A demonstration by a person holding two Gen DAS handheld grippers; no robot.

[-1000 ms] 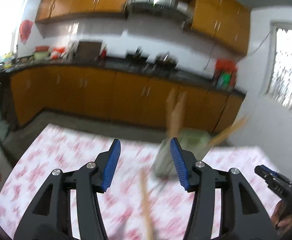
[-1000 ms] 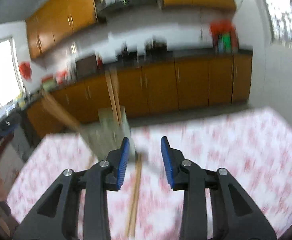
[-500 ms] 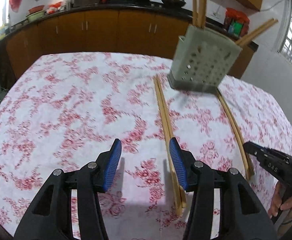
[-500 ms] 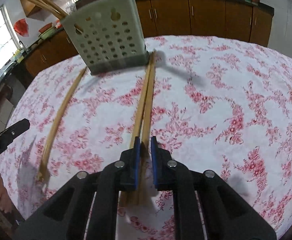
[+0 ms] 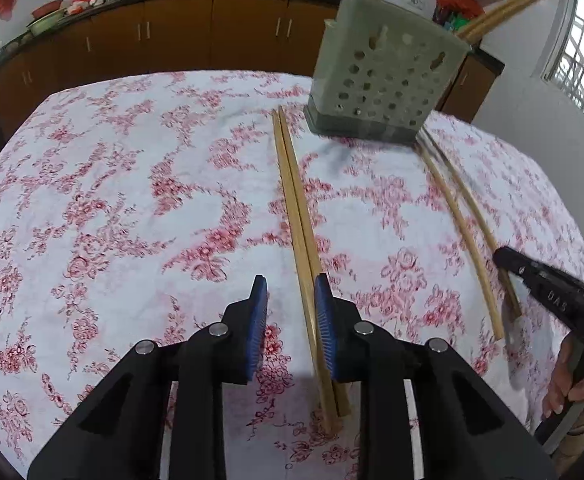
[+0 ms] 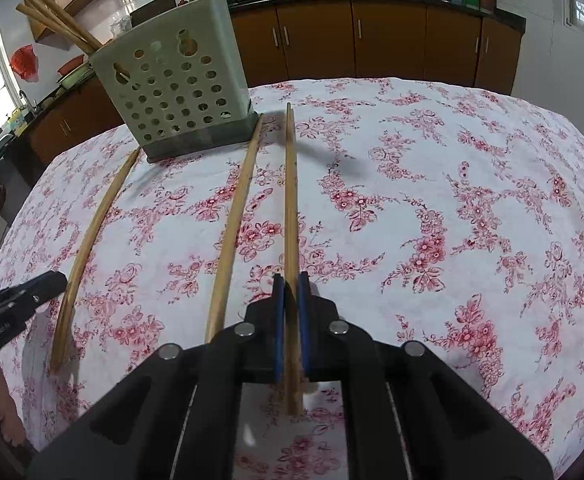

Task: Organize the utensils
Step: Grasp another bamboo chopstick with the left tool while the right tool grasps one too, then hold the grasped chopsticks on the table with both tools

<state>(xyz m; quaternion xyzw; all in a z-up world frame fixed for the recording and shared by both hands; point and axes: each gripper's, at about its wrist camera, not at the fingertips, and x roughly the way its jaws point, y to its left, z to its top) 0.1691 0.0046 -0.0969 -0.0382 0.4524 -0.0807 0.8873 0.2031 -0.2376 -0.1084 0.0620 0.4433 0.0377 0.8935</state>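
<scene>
A pair of wooden chopsticks (image 5: 298, 216) lies on the floral tablecloth (image 5: 132, 200), running toward me from the perforated grey-green utensil holder (image 5: 384, 76). My left gripper (image 5: 290, 284) is low over its near end with its jaws closing. The pair runs between them against the right pad (image 5: 326, 328), and the left pad stands apart from it. My right gripper (image 6: 291, 280) is shut on a single chopstick (image 6: 290, 200). Its mate (image 6: 232, 232) lies loose just to the left. The holder (image 6: 172, 92) has several chopsticks standing in it.
Kitchen cabinets (image 6: 392, 36) and a dark counter run behind the table. The table's near edge is close under both grippers. A person's hand (image 5: 576, 388) holds the right gripper's handle at the right of the left wrist view. In the right wrist view the left gripper's tip (image 6: 20, 300) shows beside the left-hand chopsticks (image 6: 88, 240).
Both grippers dropped toward the table. The right jaws shut on one chopstick of its pair, and the other now lies apart to the left. The left jaws narrowed around their pair.
</scene>
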